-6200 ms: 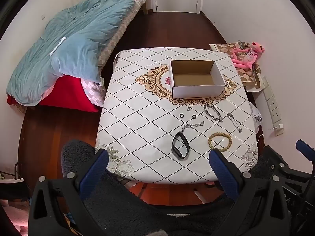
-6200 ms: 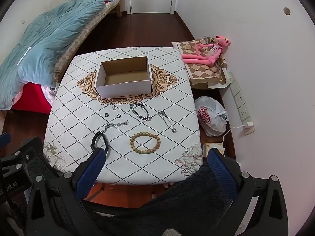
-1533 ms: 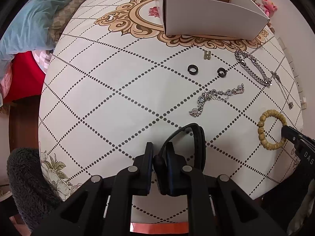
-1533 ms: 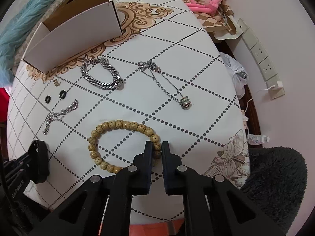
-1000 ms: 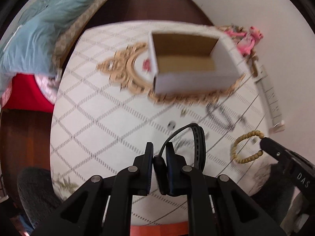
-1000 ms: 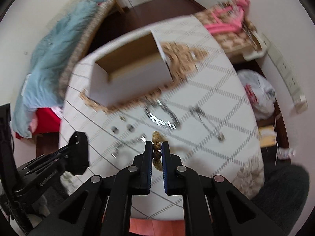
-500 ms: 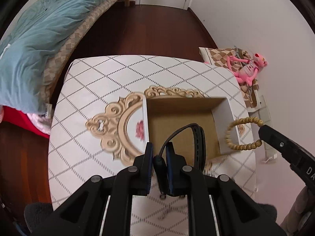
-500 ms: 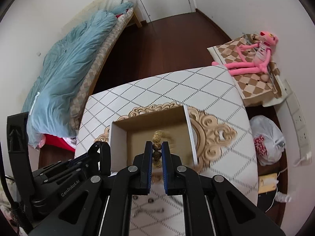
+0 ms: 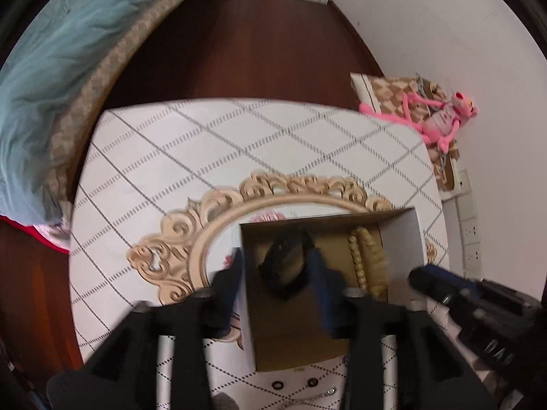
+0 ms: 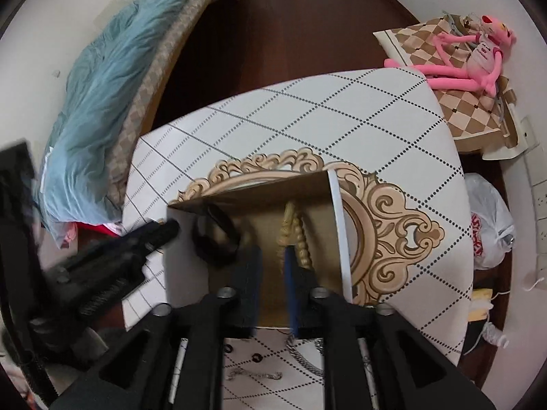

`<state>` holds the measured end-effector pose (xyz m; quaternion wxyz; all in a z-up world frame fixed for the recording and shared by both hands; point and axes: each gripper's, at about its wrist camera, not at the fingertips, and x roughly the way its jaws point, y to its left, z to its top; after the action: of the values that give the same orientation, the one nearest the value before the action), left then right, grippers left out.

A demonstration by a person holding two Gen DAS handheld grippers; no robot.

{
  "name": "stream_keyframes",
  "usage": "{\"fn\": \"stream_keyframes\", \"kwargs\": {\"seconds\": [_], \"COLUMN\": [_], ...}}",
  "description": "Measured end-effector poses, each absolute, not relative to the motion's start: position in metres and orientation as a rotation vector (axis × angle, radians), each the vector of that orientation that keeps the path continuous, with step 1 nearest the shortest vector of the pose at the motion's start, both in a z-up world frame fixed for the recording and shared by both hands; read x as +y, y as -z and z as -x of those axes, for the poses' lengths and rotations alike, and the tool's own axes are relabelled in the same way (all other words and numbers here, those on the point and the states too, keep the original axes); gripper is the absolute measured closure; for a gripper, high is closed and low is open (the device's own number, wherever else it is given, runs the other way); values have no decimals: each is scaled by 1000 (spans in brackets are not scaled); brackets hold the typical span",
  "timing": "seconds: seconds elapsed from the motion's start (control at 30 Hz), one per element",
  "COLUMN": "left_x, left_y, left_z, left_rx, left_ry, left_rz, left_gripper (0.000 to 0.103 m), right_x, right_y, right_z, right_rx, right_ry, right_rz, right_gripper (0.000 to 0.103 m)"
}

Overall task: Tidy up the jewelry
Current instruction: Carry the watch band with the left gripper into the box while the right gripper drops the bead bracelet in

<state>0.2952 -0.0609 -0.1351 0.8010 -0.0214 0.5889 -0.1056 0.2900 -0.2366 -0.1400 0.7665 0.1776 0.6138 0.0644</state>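
Motion blur is smearing much of both views, and the near end of the open white cardboard box with its brown inside (image 9: 408, 235) is lying hidden behind the black frames of the grippers. The left gripper (image 9: 275, 278) is hanging over the box with its blue-padded fingers spread wide and nothing between them. The black looped wristband (image 9: 287, 266) is lying loose on the box floor at the left side, a soft, dark, oval strap whose detail is too blurred to read. Just beside it, the tan wooden bead bracelet (image 10: 295, 235) is stretching in a long loop of small round beads; its near end is running behind the fingers of the right gripper (image 10: 271, 266), which are standing a narrow gap apart, and I cannot tell whether a bead is touching them.

Below the box, cut off by the gripper frames, two small dark rings (image 9: 294, 383) and a thin silver chain (image 10: 254, 374) are resting on the worktop (image 10: 376, 109), a white cloth with dotted diamond lines and a gold scrolled medallion. A thick silver link bracelet (image 10: 306, 360) is showing only in part.

Around it, dark wooden floor (image 9: 259, 44) is spreading toward a bed with a fluffy teal blanket (image 10: 109, 78), and a pink plush toy (image 10: 468, 61) is lying on a brown checked cushion by the white wall.
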Motion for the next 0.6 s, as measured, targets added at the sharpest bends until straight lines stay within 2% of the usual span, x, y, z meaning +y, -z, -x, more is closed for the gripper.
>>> {"fn": "stream_keyframes", "kwargs": {"seconds": [0.03, 0.07, 0.13, 0.17, 0.23, 0.27, 0.3, 0.6], "left_x": [-59, -56, -53, -52, -48, -46, -44, -37], "left_y": [132, 128, 123, 121, 121, 122, 123, 137], "left_z": [-295, -294, -293, -292, -288, -285, -282, -251], "left_rx": [1253, 1235, 1216, 1208, 1191, 1183, 1176, 1138], "left_ry": [220, 217, 191, 178, 157, 143, 128, 65], "left_rz": [48, 46, 22, 12, -9, -23, -35, -94], "left_gripper": [28, 26, 22, 12, 2, 2, 2, 2], "right_x": [-237, -237, -236, -234, -229, -224, -222, -212], "right_y": [140, 139, 135, 132, 127, 126, 127, 147], "right_z": [-289, -287, -284, -281, -276, -272, -270, -246], "right_rx": [1331, 1326, 1315, 1307, 1289, 1280, 1274, 1254], "right_ry": [-143, -145, -137, -120, -67, -31, -5, 96], "right_rz": [-385, -379, -346, -315, -218, -158, -117, -5], "right_gripper": [54, 40, 39, 38, 25, 13, 9, 7]}}
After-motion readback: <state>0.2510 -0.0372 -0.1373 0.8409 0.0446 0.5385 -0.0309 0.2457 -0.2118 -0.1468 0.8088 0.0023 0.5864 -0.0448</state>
